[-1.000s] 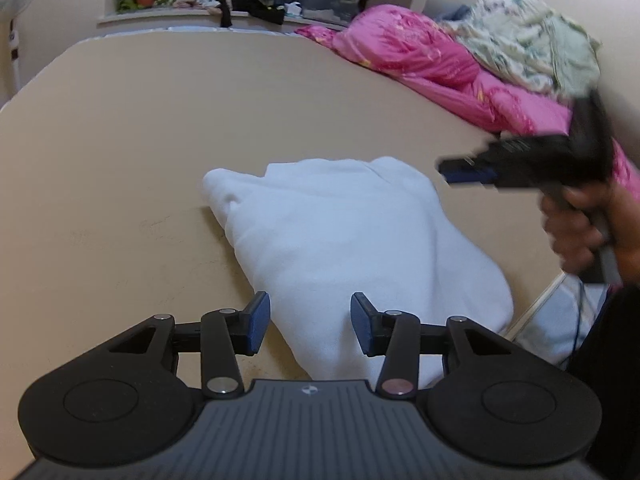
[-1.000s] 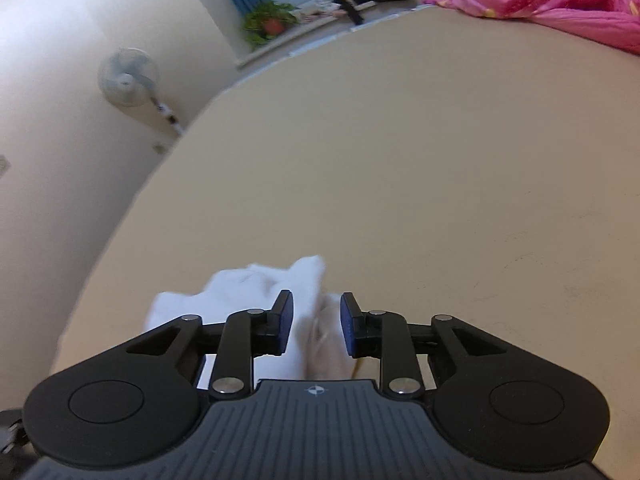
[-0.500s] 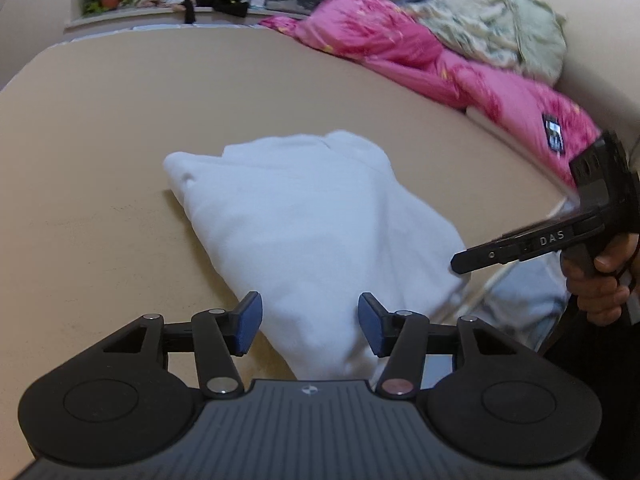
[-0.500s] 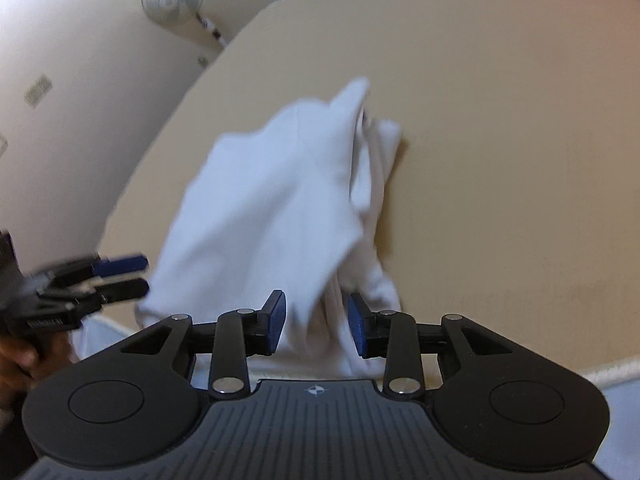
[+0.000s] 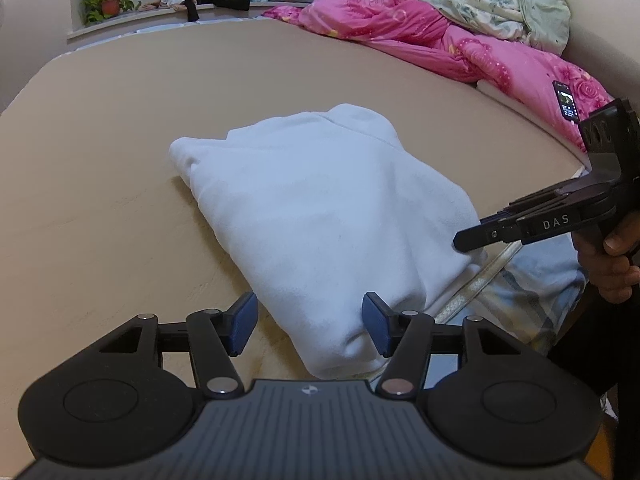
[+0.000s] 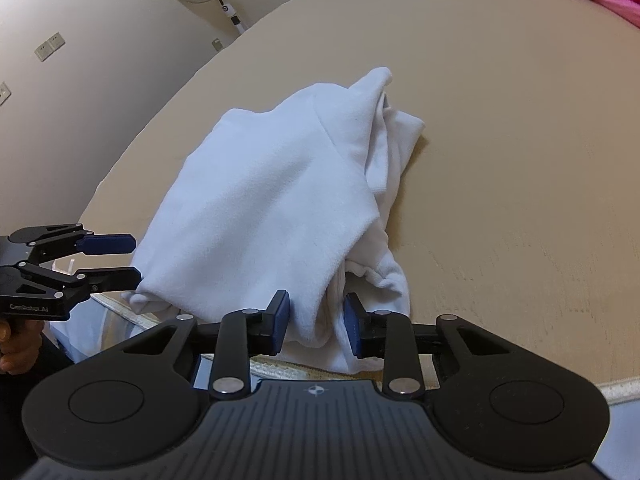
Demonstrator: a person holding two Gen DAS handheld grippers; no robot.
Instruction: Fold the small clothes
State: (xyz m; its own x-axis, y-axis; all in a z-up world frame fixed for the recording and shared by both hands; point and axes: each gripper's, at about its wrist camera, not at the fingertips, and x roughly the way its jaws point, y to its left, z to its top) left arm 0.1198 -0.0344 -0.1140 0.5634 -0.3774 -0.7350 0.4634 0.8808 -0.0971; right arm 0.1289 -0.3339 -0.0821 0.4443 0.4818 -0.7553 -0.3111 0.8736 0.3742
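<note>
**Q:** Where is the garment, and where are your claws around it?

**A:** A white garment (image 5: 320, 216), loosely folded into a soft bundle, lies on a tan bed surface (image 5: 120, 140) near the edge closest to me. My left claw (image 5: 310, 326) points down at the bundle's near corner. Its jaws are spreading apart; that corner sits between the blue pads (image 5: 244, 322), with a clear gap at the left pad, so nothing is gripped there.

**Q:** And the right one?

**A:** My right claw (image 6: 314, 322) is at the other near corner, where several cloth layers bunch up. Its jaws are drawing together with that fold between them, and both pads appear to press on the cloth, so I am grasping the garment here.

**Q:** Can each camera see the other claw?

**A:** Yes. From the right wrist, my left claw shows at the far left, just beside the garment's edge. A pink quilt (image 5: 460, 48) lies well apart at the bed's far side.
</note>
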